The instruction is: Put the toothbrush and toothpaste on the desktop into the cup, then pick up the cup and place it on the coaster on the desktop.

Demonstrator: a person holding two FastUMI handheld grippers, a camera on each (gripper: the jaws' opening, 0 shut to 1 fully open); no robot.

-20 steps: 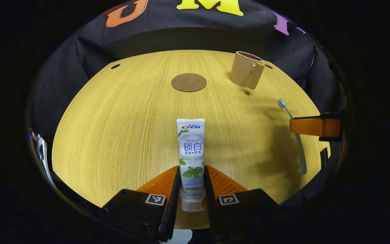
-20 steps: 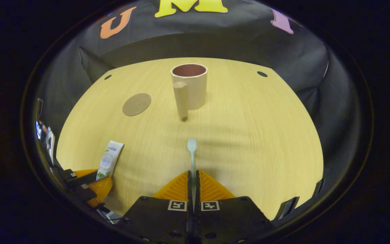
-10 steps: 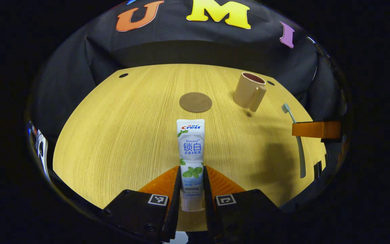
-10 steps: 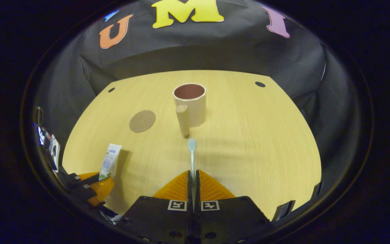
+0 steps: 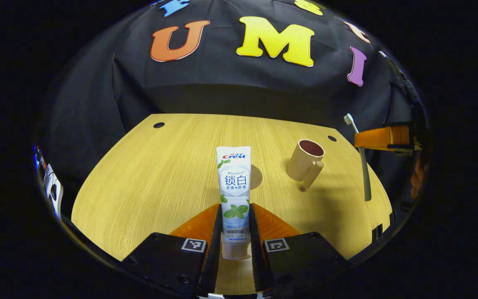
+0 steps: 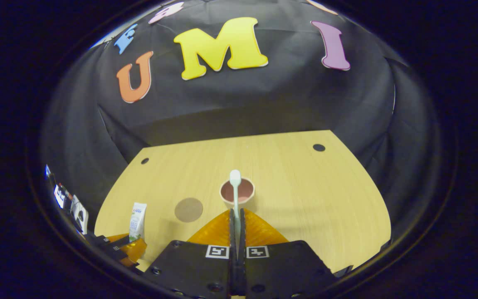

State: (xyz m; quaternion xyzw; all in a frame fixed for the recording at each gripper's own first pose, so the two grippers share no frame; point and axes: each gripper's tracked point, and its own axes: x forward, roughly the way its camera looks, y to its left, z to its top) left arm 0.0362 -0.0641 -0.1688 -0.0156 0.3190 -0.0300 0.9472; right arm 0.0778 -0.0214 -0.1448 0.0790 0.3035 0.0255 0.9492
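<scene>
Left gripper view: left gripper [image 5: 235,226] pinches white plastic toothpaste tube [image 5: 234,182]; right gripper [image 6: 236,220] pinches pale slender toothbrush [image 6: 235,189], both above empty beige handled cup [image 5: 305,162]; round brown coaster [image 6: 189,209] beside cup awaits.

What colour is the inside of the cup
Reddish brown inside the beige cup, clearest in the right gripper view.

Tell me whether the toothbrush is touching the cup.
Apart. The left gripper view shows the toothbrush, held in the right gripper, off to the side of the cup with bare desktop between.
</scene>
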